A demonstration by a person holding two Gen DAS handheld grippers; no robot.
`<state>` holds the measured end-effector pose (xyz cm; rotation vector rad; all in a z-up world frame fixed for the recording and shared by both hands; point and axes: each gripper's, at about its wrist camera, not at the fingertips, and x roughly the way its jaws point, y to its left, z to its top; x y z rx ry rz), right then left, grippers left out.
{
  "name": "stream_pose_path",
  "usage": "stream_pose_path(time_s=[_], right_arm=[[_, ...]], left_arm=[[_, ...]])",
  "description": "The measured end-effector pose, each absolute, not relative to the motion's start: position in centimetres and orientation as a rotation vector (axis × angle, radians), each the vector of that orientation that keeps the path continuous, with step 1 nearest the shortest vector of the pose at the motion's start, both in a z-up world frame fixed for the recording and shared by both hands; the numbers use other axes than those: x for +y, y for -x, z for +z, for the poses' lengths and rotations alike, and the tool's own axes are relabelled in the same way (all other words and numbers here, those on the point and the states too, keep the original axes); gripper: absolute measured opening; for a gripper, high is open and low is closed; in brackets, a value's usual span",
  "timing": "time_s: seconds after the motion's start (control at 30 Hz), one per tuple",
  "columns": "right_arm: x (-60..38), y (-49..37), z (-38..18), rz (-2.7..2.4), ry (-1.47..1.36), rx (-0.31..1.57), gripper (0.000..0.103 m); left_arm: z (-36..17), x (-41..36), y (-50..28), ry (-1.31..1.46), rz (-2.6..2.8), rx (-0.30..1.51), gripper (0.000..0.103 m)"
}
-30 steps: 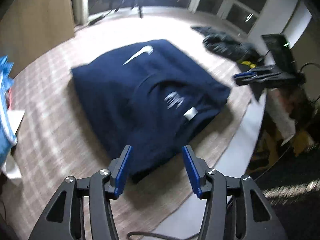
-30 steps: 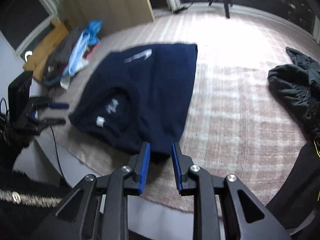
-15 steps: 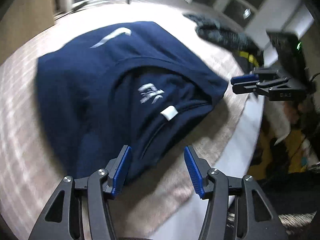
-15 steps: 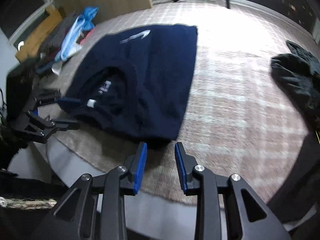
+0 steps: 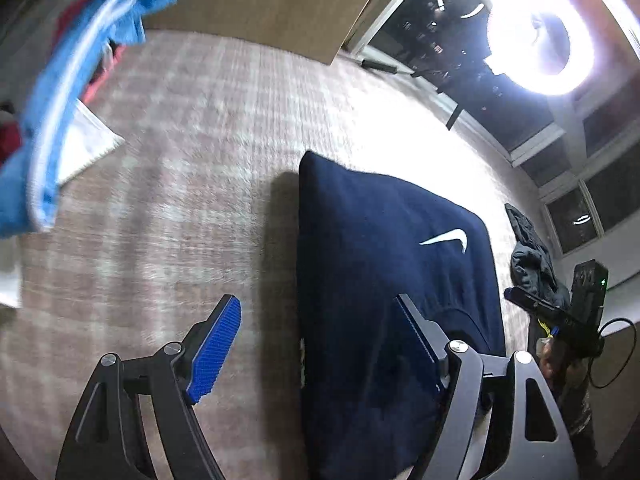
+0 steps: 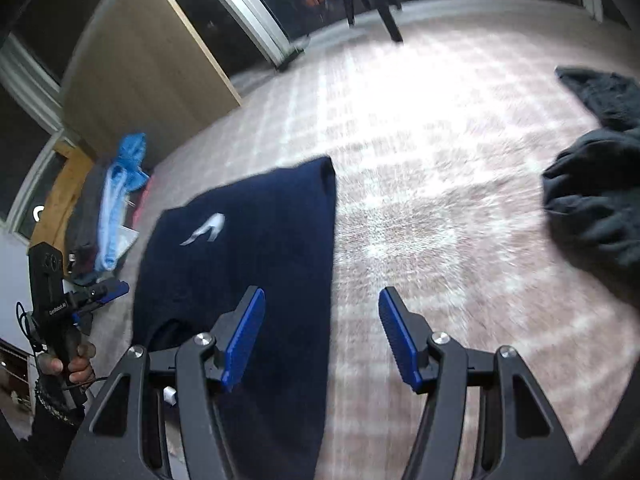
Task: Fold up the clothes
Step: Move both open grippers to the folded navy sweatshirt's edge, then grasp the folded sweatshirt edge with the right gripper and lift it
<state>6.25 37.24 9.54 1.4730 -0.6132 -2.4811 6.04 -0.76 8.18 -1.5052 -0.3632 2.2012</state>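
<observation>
A folded navy sweatshirt (image 5: pixel 384 264) with a white swoosh lies flat on the pale checked rug (image 5: pixel 192 168). In the left wrist view my left gripper (image 5: pixel 320 340) stands open, straddling the sweatshirt's left edge, with nothing between its fingers. In the right wrist view the same navy sweatshirt (image 6: pixel 256 240) fills the lower left, and my right gripper (image 6: pixel 320 332) stands open across its right edge, also holding nothing. The other gripper, held in a hand, shows at the left edge of the right wrist view and at the far right of the left wrist view.
A heap of blue, red and white clothes (image 5: pixel 72 92) lies at the rug's left side, also seen as blue clothes (image 6: pixel 116 208). A dark grey garment (image 6: pixel 596 184) sits crumpled on the right. A wooden panel (image 6: pixel 140 80) and dark windows stand behind. A ring light (image 5: pixel 540 36) glares.
Both grippers have opened wider and swung apart to opposite sides of the sweatshirt. The views have turned, and the collar end now lies under the fingers near the bottom.
</observation>
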Motion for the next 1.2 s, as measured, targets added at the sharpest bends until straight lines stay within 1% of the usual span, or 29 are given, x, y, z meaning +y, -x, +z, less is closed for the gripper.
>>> stream_pose_path(time_s=[0.13, 0.23, 0.33, 0.53, 0.63, 0.7, 0.8, 0.83, 0.87, 0.9, 0.93, 0.97, 1.0, 1.03, 1.07, 1.1, 1.13, 1.2], right_arm=[[36.2, -5.5, 8.7, -2.5, -1.482, -0.538, 0.059], [36.0, -5.3, 8.1, -2.484, -1.482, -0.508, 0.059], [35.5, -5.2, 8.0, -2.51, -1.468, -0.428, 0.059], [33.0, -5.4, 7.9, -2.458, -1.443, -0.282, 0.061], [31.7, -5.5, 7.7, -2.405, -1.421, -0.231, 0.059], [31.3, -5.4, 7.6, -2.385, -1.415, -0.236, 0.059], [30.7, -5.3, 7.5, -2.401, -1.399, -0.24, 0.059], [30.4, -5.4, 7.4, -2.409, -1.381, -0.221, 0.059], [30.1, -5.5, 7.3, -2.419, -1.365, -0.202, 0.059], [29.8, -5.7, 7.2, -2.434, -1.352, -0.19, 0.054], [29.7, -5.9, 7.1, -2.447, -1.34, -0.19, 0.045], [29.8, -6.0, 7.0, -2.456, -1.327, -0.208, 0.043], [30.2, -6.2, 6.9, -2.447, -1.31, -0.244, 0.027], [30.6, -6.2, 6.7, -2.394, -1.299, -0.323, 0.02], [30.9, -6.1, 6.4, -2.35, -1.294, -0.396, 0.02], [31.0, -5.9, 6.3, -2.342, -1.293, -0.414, 0.02], [30.9, -5.7, 6.2, -2.336, -1.296, -0.412, 0.019], [31.0, -5.3, 6.2, -2.31, -1.295, -0.46, 0.018]], left_arm=[[7.5, 1.6, -5.7, 1.513, 2.219, -0.225, 0.075], [7.1, 3.0, -5.7, 1.521, 2.197, -0.18, 0.075], [7.0, 3.9, -5.8, 1.517, 2.203, -0.142, 0.075], [6.9, 6.9, -6.8, 1.51, 2.187, 0.04, 0.075], [6.9, 7.6, -7.1, 1.492, 2.186, 0.086, 0.075], [6.9, 8.1, -7.3, 1.48, 2.185, 0.107, 0.072], [6.9, 8.6, -7.5, 1.463, 2.187, 0.132, 0.064], [6.8, 8.7, -7.6, 1.457, 2.198, 0.126, 0.057], [6.8, 8.7, -7.6, 1.452, 2.209, 0.121, 0.053], [6.8, 8.7, -7.7, 1.449, 2.217, 0.114, 0.052], [6.8, 8.7, -7.7, 1.447, 2.223, 0.106, 0.048], [6.8, 8.7, -7.8, 1.448, 2.229, 0.096, 0.046], [6.8, 8.7, -7.8, 1.451, 2.235, 0.081, 0.044], [6.8, 8.7, -7.7, 1.456, 2.241, 0.058, 0.039], [6.9, 8.6, -7.6, 1.462, 2.241, 0.019, 0.033], [6.9, 8.5, -7.6, 1.465, 2.231, -0.025, 0.027], [7.0, 8.4, -7.5, 1.468, 2.224, -0.068, 0.023], [7.2, 8.3, -7.4, 1.472, 2.225, -0.132, 0.023]])
